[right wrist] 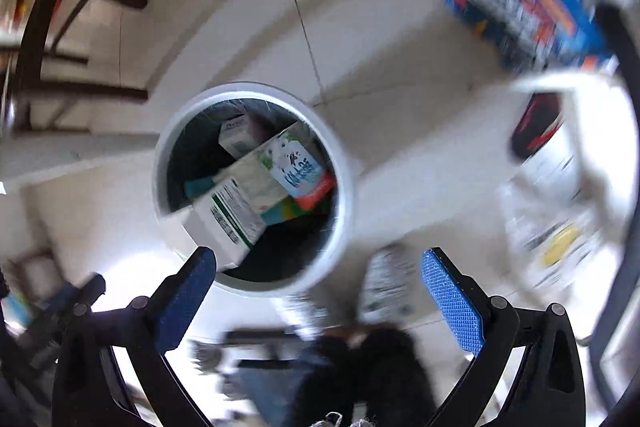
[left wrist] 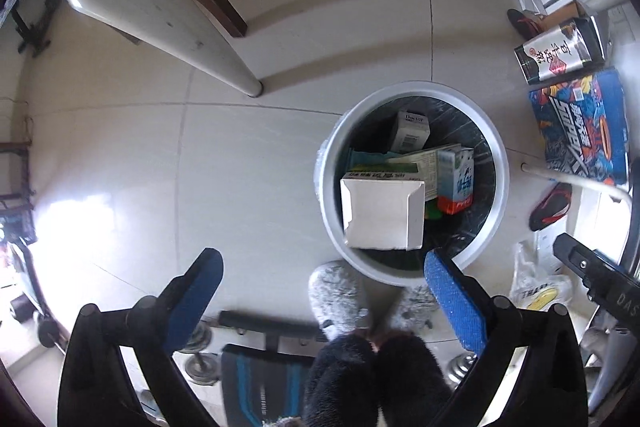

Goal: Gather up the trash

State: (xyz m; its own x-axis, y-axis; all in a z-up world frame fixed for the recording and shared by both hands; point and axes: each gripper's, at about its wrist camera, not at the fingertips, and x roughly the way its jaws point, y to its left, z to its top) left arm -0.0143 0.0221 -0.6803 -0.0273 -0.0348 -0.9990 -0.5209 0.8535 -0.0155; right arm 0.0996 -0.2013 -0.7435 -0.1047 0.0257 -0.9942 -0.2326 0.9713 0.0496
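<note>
Standing on the pale tiled floor [left wrist: 248, 155], the round white bin [left wrist: 416, 95] with its dark liner holds the trash: a large white carton [left wrist: 382, 213] on top, a blue-and-white milk carton [left wrist: 456, 179] beside it and a small white box [left wrist: 410, 131] behind. Both the left claw [left wrist: 322, 279] and the right claw [right wrist: 320, 277] hang above the bin, spread wide with nothing between their blue pads. The right wrist view is blurred.

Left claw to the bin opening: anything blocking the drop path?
Nothing visible blocks it. The left claw is open and empty above the floor beside the bin. The white box already sits propped at the bin's near rim, on the other cartons.
</note>
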